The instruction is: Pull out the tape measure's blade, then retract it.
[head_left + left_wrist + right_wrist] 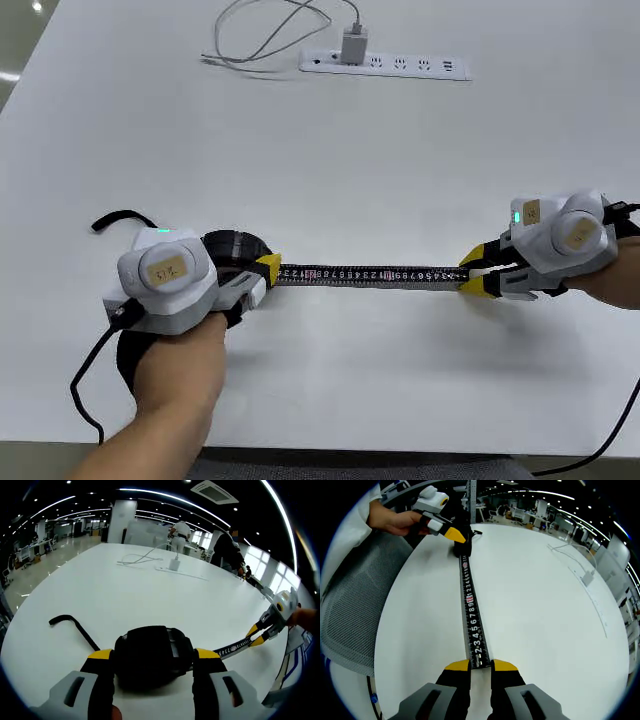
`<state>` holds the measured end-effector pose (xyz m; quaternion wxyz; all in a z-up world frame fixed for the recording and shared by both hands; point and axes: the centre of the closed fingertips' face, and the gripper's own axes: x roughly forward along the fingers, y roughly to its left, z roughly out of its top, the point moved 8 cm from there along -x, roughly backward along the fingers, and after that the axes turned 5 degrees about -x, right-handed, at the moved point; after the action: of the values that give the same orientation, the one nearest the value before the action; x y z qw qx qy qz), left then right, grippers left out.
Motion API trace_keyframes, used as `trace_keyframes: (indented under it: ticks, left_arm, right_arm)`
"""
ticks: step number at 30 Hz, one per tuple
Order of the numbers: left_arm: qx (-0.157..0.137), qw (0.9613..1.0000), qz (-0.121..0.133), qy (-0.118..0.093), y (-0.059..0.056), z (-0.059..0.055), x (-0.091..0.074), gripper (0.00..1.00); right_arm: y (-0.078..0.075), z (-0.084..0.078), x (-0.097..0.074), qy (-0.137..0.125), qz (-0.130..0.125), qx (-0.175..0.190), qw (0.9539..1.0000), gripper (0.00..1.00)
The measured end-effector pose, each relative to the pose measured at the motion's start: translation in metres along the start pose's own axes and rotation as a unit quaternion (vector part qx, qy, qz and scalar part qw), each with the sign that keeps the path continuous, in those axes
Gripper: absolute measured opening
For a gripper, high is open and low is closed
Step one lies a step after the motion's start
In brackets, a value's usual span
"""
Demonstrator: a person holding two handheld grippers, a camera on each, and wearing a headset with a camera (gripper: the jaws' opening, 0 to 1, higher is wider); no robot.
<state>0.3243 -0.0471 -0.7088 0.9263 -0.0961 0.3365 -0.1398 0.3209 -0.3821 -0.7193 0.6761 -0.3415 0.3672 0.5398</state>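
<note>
One tape measure (238, 250), two grippers, one power strip (385, 64). The case (152, 652) sat well short of the power strip, on the person's side, clamped between the jaws of the left gripper (262, 272) — the blade (370, 274) ran out to the right gripper (478, 270), jaws pinched on its tip.

A broad white table (400, 130) fills the foreground, with a white power strip (385, 64) near its far edge, a charger (354, 45) plugged into it and a white cable (265, 30) looped beside it. Around the table lies an open office: a dark ceiling with long light strips (150, 492) and an air vent (215, 491), a white pillar (121, 520), a glossy floor (45, 565) and bright windows (257, 557). Two people (180, 530) stand beyond the table. A grey mesh chair (350, 610) sits at its near edge.
</note>
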Motion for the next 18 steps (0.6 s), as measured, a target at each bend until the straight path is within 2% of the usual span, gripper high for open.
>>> trace_keyframes:
  ticks: [18]
  left_arm:
    - [0.005, 0.9999, -0.004, 0.009, 0.0024, 0.0009, 0.0018, 0.56]
  right_arm:
    - [-0.0001, -0.0016, -0.0007, -0.002, 0.0, 0.0, 1.0, 0.11]
